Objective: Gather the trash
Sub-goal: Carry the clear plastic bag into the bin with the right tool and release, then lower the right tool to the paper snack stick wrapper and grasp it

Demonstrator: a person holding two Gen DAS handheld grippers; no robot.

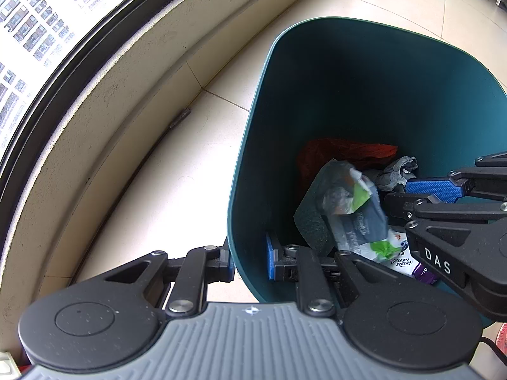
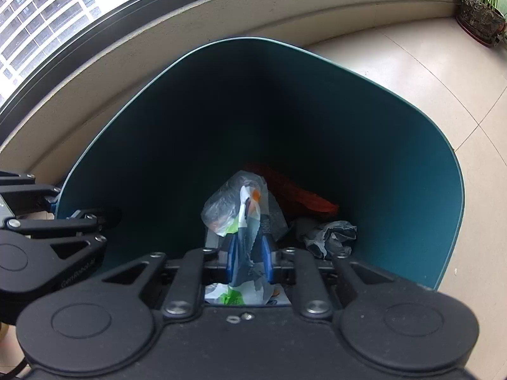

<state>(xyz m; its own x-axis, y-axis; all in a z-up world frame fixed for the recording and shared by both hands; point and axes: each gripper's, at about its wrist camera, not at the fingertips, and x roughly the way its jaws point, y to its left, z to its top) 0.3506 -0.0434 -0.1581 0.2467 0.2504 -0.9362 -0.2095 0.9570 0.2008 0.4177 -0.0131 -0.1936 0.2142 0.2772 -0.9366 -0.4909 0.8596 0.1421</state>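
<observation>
A dark teal trash bin (image 1: 253,158) stands on the tiled floor by the window wall. My left gripper (image 1: 250,259) is shut on the bin's near rim, one finger outside and one inside. My right gripper (image 2: 248,256) is inside the bin (image 2: 443,171), shut on a crumpled plastic wrapper (image 2: 244,221) with green and white print; the wrapper also shows in the left wrist view (image 1: 358,218), with the right gripper (image 1: 421,196) coming in from the right. A red wrapper (image 1: 345,152) and a grey crumpled bag (image 1: 396,171) lie at the bin's bottom.
A low beige wall (image 1: 104,101) with a dark-framed window curves along the left. Cream floor tiles (image 1: 177,164) surround the bin. A potted plant (image 2: 481,15) stands at the far right on the floor by the wall.
</observation>
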